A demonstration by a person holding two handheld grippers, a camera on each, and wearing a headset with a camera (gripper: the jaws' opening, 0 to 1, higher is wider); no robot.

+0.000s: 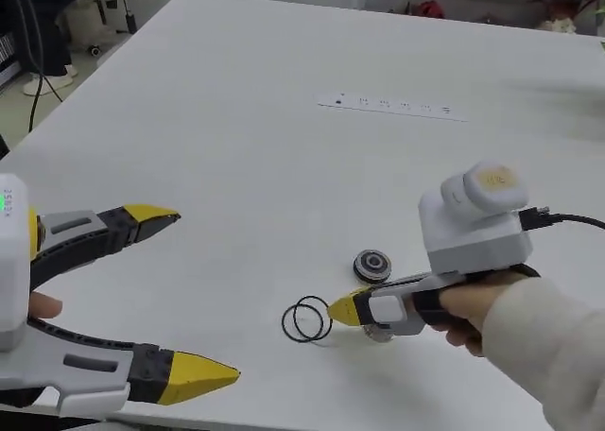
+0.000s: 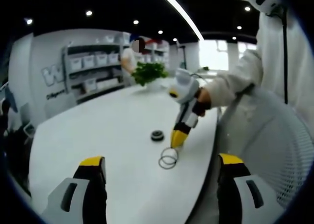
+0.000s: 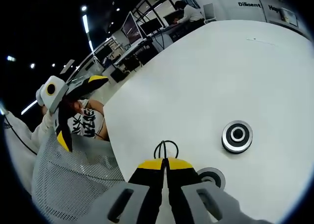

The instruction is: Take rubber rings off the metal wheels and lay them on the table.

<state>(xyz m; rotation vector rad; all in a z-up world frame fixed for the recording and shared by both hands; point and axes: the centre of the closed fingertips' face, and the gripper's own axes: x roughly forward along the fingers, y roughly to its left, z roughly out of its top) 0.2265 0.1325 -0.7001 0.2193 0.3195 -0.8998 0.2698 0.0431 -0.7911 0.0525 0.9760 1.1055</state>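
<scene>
Left tongs point(image 1: 203, 294) agape; perhaps "Diligent" lettering point(image 3: 248, 4)

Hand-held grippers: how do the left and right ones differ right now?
The left hand-held gripper has its jaws spread wide; the right hand-held gripper has its jaws closed together. The left is held off to the side, away from the parts; the right's tip sits right at the rubber rings on the table. Both have yellow-tipped jaws.

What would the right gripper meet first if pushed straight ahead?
Probably the rubber rings on the table, lying right ahead of the right gripper and its shut jaws; whether they already touch is unclear.
</scene>
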